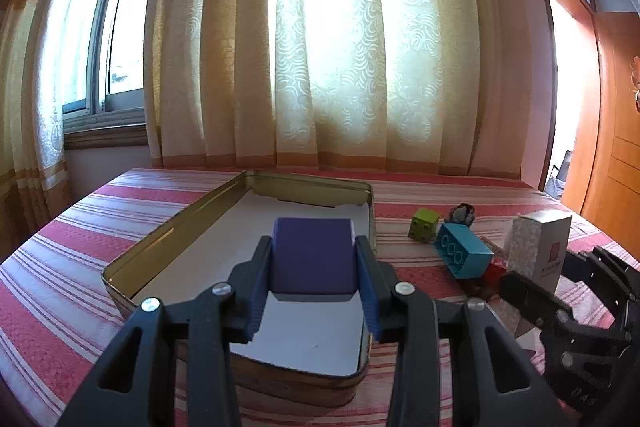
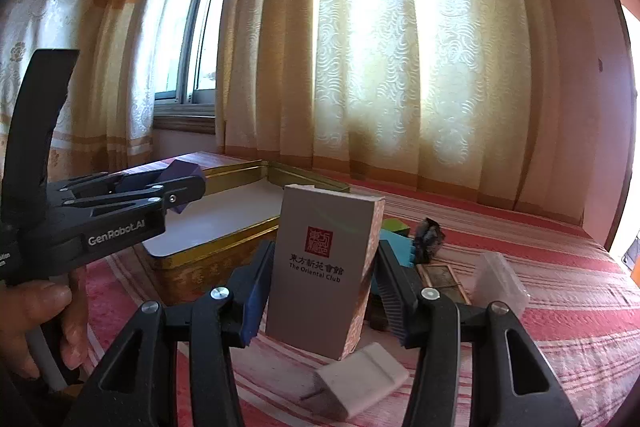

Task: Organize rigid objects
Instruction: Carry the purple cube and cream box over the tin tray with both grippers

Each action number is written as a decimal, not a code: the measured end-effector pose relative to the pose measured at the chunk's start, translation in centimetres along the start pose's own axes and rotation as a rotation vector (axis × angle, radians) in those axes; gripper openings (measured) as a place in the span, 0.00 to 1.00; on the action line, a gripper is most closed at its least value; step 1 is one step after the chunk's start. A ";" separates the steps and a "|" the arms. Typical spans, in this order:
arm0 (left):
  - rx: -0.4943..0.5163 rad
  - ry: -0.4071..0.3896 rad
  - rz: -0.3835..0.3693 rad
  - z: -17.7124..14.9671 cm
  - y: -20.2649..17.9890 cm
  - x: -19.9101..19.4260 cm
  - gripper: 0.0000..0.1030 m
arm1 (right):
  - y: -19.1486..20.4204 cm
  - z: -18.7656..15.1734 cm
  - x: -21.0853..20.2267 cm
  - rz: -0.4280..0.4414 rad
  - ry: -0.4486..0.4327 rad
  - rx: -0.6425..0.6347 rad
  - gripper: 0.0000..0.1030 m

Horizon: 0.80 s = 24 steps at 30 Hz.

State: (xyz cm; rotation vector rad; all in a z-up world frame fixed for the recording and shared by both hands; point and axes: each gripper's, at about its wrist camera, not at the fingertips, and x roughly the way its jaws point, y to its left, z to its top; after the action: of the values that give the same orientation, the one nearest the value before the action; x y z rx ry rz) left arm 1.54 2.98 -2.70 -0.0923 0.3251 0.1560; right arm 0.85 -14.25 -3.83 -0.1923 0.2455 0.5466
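Note:
My left gripper (image 1: 314,259) is shut on a purple block (image 1: 312,253) and holds it above the white floor of an open gold tin (image 1: 168,239). From the right wrist view the left gripper (image 2: 176,187) hangs over the tin (image 2: 224,251) with the purple block (image 2: 184,171) in it. My right gripper (image 2: 324,271) has its jaws around an upright white box (image 2: 324,267) printed "The Oriental Club"; the left pad touches it, a small gap shows on the right. The box (image 1: 540,247) stands right of the tin.
On the striped red cloth (image 1: 80,227) right of the tin lie a green brick (image 1: 424,223), a blue brick (image 1: 460,247), a red piece (image 1: 494,271) and a small dark figure (image 1: 462,215). A white flat piece (image 2: 360,379) and a clear case (image 2: 500,279) lie nearby. Curtains hang behind.

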 end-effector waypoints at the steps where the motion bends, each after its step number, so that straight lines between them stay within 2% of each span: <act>1: 0.001 0.000 -0.001 0.0 0.0 0.0 0.38 | 0.3 0.0 0.1 0.004 0.000 -0.004 0.51; 24: -0.026 0.000 0.039 0.1 2.5 -0.1 0.38 | 3.3 0.5 1.2 0.084 0.017 -0.041 0.51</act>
State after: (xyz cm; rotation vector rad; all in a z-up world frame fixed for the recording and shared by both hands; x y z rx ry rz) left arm 1.03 5.40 -2.69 -0.1118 0.3253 0.1987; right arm 0.18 -10.75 -4.04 -0.2271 0.2597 0.6343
